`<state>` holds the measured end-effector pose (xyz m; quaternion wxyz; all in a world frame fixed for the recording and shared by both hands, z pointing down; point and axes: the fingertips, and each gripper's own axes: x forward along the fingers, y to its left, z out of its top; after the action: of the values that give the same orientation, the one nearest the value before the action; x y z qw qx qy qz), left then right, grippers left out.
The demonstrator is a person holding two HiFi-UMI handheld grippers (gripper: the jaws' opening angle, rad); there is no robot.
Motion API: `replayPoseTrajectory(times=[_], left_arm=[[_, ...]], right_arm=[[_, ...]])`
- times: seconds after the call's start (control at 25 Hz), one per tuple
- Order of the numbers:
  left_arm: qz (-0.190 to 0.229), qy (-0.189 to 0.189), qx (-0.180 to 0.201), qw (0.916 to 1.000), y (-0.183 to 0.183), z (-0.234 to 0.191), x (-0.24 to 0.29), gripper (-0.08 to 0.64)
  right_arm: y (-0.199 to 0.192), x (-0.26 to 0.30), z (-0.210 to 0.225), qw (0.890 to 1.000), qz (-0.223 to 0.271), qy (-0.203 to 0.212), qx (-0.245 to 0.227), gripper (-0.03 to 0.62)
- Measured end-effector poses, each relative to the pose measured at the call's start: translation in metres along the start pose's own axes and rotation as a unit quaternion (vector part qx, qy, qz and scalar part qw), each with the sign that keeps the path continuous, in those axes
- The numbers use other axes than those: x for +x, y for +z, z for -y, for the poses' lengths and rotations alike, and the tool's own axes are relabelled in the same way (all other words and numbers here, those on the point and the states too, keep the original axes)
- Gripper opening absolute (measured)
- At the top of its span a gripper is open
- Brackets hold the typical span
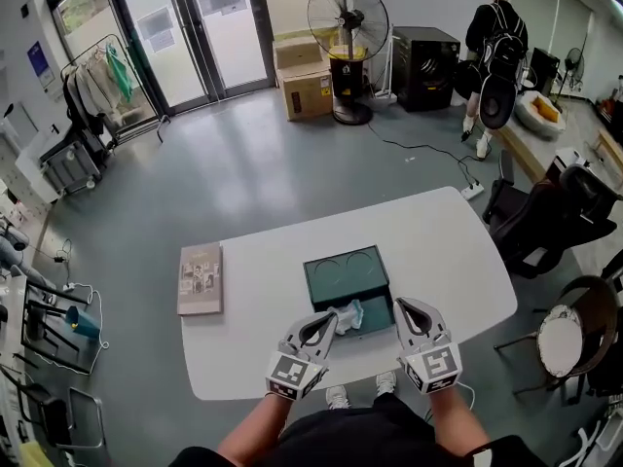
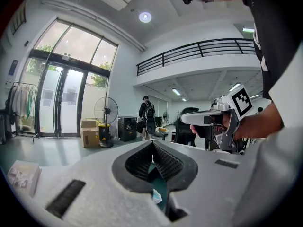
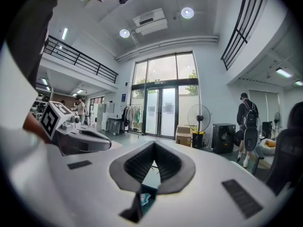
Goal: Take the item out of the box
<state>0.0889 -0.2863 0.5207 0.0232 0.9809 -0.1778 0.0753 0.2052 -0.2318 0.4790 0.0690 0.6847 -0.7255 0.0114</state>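
Though clenched empty, left tool (image 1: pixel 330 318) and right tool (image 1: pixel 399 305) at box (image 1: pixel 336 276) rim; pale item (image 1: pixel 349 315) partly hidden.

A dark green rectangular box (image 1: pixel 348 272) lies open on the white table (image 1: pixel 438 251), close to the middle of its near edge. Two round outlines mark its far half. A crumpled pale bluish-white wad (image 1: pixel 347 316) sits in its near half.

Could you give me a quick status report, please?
Left gripper and right gripper shut, empty. Crumpled item in box, between them. Nothing blocking.
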Motion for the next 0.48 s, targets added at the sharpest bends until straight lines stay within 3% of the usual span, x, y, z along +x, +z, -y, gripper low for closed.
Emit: replayPoseTrajectory(times=[0.48], left_arm=[[-0.007,0.055,-0.021,0.9982,-0.015,-0.009,0.016,0.012]], right_arm=[[-0.008,0.033,-0.002,0.993,-0.019,0.114,-0.037,0.028]])
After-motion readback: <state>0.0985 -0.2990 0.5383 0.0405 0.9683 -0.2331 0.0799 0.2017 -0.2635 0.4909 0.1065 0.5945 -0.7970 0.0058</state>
